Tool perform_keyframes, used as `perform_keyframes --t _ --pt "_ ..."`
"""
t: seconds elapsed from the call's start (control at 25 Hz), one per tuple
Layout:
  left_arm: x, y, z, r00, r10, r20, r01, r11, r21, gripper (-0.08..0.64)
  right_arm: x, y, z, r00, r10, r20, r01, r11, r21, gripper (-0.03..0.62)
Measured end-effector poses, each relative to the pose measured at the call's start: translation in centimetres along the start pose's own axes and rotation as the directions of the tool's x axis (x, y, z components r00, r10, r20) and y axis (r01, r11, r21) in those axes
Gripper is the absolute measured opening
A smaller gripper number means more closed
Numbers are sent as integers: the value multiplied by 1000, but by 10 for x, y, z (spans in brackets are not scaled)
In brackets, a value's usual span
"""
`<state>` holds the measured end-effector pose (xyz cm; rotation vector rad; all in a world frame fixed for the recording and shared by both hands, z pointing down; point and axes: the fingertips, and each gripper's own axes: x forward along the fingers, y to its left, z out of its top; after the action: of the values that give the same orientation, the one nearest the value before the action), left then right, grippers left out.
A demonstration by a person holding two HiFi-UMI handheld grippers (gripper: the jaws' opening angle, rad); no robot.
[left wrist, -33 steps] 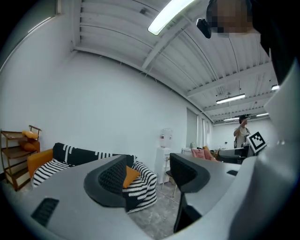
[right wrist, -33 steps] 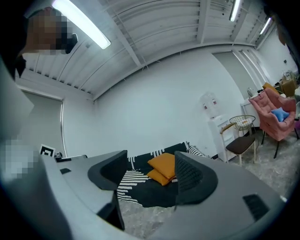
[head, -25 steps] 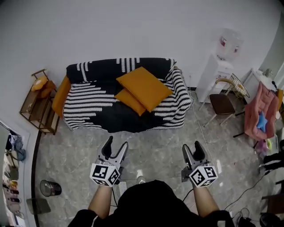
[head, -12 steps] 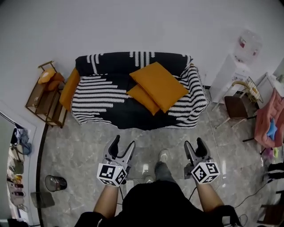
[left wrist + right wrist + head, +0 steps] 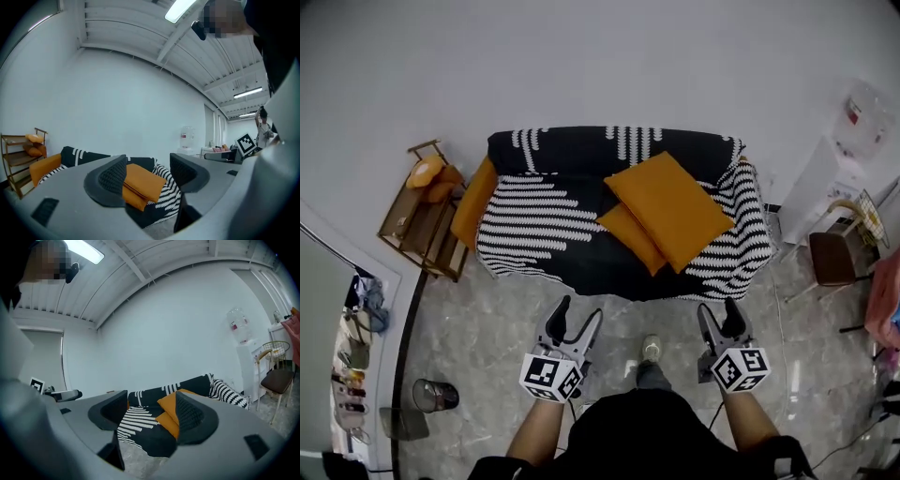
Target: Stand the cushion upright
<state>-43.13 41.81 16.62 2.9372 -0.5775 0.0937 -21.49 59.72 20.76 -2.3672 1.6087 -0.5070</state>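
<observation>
- A wooden rack (image 5: pixel 420 217) stands just off the left end of the sofa (image 5: pixel 581 267). A spare orange cushion (image 5: pixel 475 200) is propped against that same sofa arm. Neither looks like part of the job to me.
- The left gripper (image 5: pixel 577 312) hovers in front of the sofa's left half, well apart from it. Its jaws are spread with nothing between the pads. Its own view just shows the cushions far off through the gap.
- The lower cushion (image 5: pixel 628 236) lies flat on the sofa's right half and pokes out toward the sofa's front edge.
- The top cushion (image 5: pixel 675 208) lies flat and skewed on top of it, reaching toward the sofa's right arm. My guess is that this is the one to stand up against the sofa's backrest. Nothing has touched it yet.
- The right gripper (image 5: pixel 718 309) is in front of the sofa's right half, also well apart from it. Its jaws are spread and empty.
- A chair (image 5: pixel 836 258) sits off the sofa's right end.
- Here's what I'd worry about:
  - The two cushions are stacked, so a deep bite could pinch both and drag the lower one along.
  - Hard jaws on a soft corner could slip.
  - If the top cushion isn't leaned properly on the backrest, it could flop flat again or slide off the sofa's front.
  - The sofa's striped cover looks loose, so a jaw could snag it.
</observation>
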Motion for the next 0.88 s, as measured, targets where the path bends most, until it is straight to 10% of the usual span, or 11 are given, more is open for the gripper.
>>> perform_keyframes --t 0.88 --pt "248 78 41 1000 1 -18 -1 1000 25 308 205 -130 64 998 -56 -11 56 998 41 310"
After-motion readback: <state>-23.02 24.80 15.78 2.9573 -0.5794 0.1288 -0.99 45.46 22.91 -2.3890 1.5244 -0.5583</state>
